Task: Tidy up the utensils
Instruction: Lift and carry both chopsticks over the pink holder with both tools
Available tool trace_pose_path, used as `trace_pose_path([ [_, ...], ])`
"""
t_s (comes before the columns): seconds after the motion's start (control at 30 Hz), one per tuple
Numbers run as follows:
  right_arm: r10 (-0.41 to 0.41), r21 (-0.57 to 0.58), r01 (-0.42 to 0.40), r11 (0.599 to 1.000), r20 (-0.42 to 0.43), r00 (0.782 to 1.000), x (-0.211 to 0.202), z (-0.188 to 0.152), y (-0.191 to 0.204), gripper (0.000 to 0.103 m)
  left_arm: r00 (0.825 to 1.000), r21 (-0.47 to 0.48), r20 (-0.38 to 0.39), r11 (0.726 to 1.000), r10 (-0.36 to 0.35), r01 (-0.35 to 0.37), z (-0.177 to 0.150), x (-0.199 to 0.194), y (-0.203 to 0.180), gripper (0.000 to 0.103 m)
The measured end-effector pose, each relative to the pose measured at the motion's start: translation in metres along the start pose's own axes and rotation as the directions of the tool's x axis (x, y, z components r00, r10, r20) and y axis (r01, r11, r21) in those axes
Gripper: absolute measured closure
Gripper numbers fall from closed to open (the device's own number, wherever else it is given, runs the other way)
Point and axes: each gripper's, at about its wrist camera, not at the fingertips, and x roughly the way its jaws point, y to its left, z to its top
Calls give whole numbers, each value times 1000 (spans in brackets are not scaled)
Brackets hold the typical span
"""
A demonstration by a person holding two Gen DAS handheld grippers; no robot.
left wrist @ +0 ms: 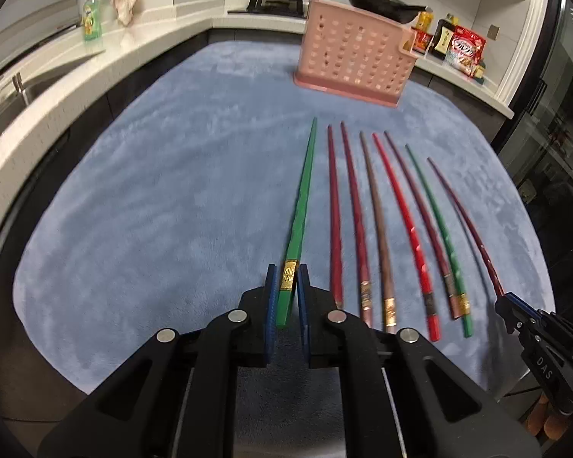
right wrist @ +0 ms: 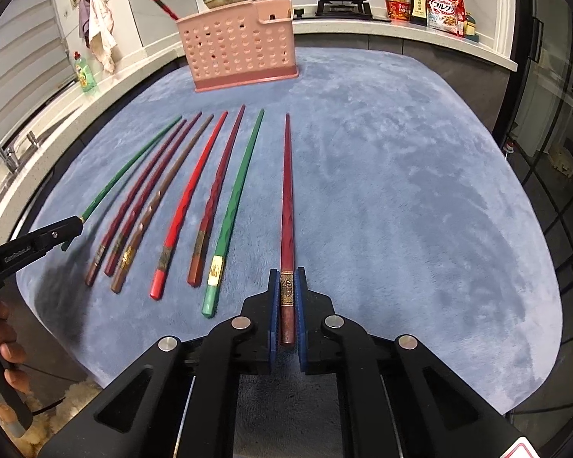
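Broadly, a blue plush mat covered the work surface, with a kitchen counter curving behind it. At the mat's far edge stood a pink perforated utensil holder, upright. One red-and-black chopstick already leaned out of it, so the sorting seemed to have only just begun.

Eight chopsticks lay on the mat in a loose row, tips pointing toward the holder and well apart from it. Judging from this, nearly all the work remained: each stick had yet to be carried over and dropped in.

Six sticks lay untouched in the middle of the row: dark red, brown, bright red, maroon and a second green chopstick, side by side and mostly not touching.

The two outermost sticks were being grasped. The left gripper was clenched on the thick end of the green chopstick, its blue pads pressing both sides just at the gold band. The stick appeared to rest on the mat, not yet lifted.

The right gripper was likewise closed tight on the handle end of the dark red chopstick, pads flanking its bronze band, the stick running straight ahead along the mat.

At the lower left of the right wrist view, a person's fingers wrapped the left gripper's handle.
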Motion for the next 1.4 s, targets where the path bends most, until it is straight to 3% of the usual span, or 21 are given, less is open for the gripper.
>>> trace_pose_path([
  [0.33, 29, 31, -33, 999, 119, 992, -43, 41, -11, 96, 995, -6, 94, 999, -45, 46, 33, -48, -2, 94],
  [0.4, 33, 36, -39, 999, 146, 989, -50, 53, -15, 96, 992, -5, 116, 999, -42, 43, 42, -56, -3, 99],
  [0.67, 28, 44, -42, 998, 286, 958, -84, 103, -26, 96, 982, 16, 184, 999, -43, 41, 75, -74, -7, 99],
  [0.77, 25, 51, -43, 998, 307, 951, -88, 108, -28, 96, 986, 12, 156, 999, -52, 51, 70, -66, 0, 98],
  [0.93, 28, 69, -52, 996, 313, 949, -91, 105, -30, 96, 996, -35, 38, 996, -77, 79, 39, -37, 14, 98],
  [1.07, 28, 76, -54, 996, 316, 948, -93, 105, -31, 96, 996, -44, -35, 996, -85, 83, 10, -15, 16, 89],
  [1.4, 30, 77, -57, 995, 314, 949, -94, 105, -31, 96, 993, -28, -91, 997, -77, 75, -10, 10, 8, 88],
])
